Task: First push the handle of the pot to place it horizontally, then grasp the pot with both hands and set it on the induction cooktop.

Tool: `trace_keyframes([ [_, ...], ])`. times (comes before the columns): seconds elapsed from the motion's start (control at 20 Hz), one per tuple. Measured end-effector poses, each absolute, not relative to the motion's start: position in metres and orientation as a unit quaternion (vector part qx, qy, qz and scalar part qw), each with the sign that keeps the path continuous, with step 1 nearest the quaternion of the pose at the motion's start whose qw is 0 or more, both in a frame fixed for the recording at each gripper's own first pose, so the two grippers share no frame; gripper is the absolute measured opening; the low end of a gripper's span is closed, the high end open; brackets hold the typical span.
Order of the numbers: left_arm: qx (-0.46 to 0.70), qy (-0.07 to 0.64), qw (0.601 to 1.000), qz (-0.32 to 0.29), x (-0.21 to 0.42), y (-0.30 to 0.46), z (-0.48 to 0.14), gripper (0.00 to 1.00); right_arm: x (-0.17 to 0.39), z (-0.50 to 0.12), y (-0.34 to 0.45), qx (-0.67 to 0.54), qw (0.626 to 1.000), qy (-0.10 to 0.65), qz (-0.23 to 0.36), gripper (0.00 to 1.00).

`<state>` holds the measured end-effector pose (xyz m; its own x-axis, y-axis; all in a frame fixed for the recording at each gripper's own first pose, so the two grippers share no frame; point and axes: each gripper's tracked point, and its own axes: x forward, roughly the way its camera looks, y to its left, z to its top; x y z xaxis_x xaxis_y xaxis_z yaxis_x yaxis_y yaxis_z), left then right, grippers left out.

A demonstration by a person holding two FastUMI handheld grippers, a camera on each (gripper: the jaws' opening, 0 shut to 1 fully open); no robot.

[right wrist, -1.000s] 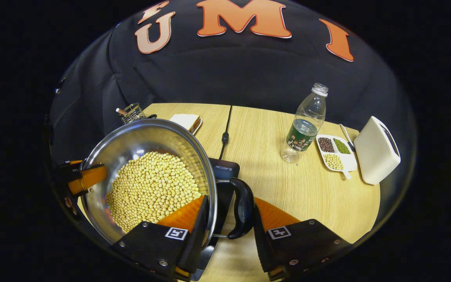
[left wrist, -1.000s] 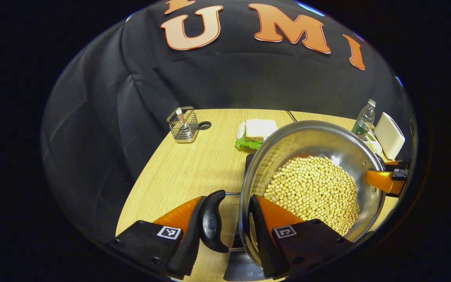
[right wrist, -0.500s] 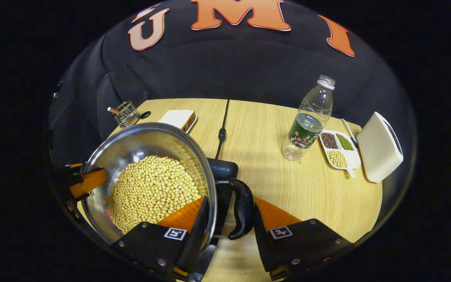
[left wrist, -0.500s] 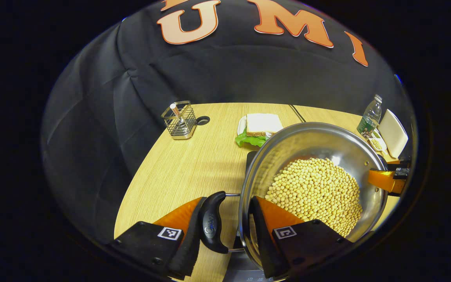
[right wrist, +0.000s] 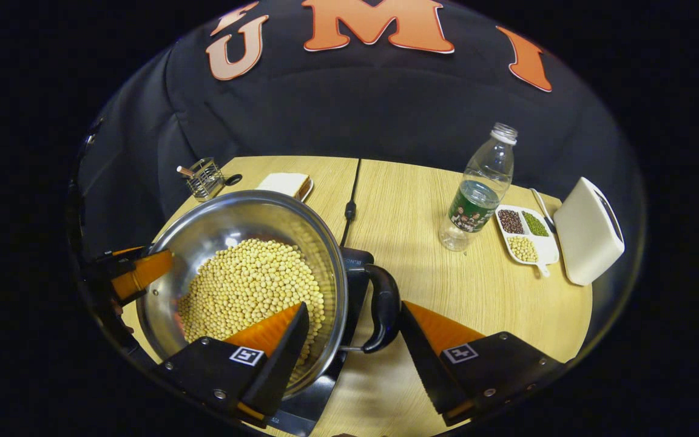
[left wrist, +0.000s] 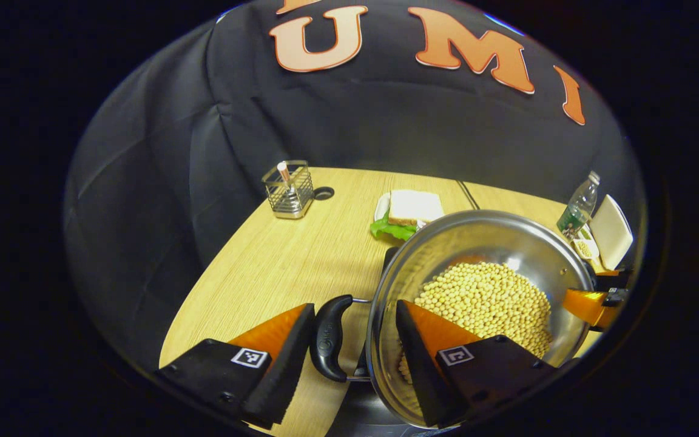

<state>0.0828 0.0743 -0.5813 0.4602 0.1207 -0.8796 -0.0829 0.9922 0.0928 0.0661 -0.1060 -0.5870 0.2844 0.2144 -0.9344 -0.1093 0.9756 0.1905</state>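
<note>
Surface (right wrist: 446, 291) carries the induction cooktop (right wrist: 349, 285), w/ the pot (left wrist: 483, 243) sitting on it, full of beans (right wrist: 252, 285). Prob. heavy, stiff steel, slick rim, so take it by both side handles.

Left hand-held gripper (left wrist: 349, 340): spread, straddling left handle (left wrist: 327, 337), not pinching.

Right hand-held gripper (right wrist: 352, 334): spread too, right handle (right wrist: 381, 306) at its 12 o'clock, clear of both fingers.

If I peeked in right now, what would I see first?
First you'd spot the big shiny pot heaped with pale yellow beans, sitting on the dark induction cooktop at the near edge of the wooden table. The left gripper and the right gripper sit open at its black side handles. Farther right stand a water bottle and a white box.
</note>
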Motion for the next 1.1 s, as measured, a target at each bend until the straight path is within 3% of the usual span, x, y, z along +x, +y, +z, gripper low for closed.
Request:
trace_keyframes([
  [0.4,0.036,0.37,0.927,0.044,0.105,0.037,-0.422,0.89,0.089,-0.475,-0.153,0.05,0.884,0.458,0.076,0.94],
  [0.5,0.034,0.316,0.947,0.041,0.11,0.022,-0.366,0.94,0.09,-0.437,-0.178,0.042,0.907,0.413,0.067,0.94],
  [0.65,0.029,0.234,0.971,0.038,0.107,0.007,-0.282,0.89,0.096,-0.355,-0.224,0.034,0.944,0.323,0.048,0.94],
  [1.05,0.018,0.082,0.996,0.014,0.039,-0.022,-0.109,0.93,0.063,-0.206,-0.316,0.039,0.981,0.187,0.027,0.94],
  [1.1,0.016,0.073,0.997,0.006,0.028,-0.026,-0.095,0.93,0.059,-0.193,-0.326,0.037,0.984,0.172,0.023,0.99],
])
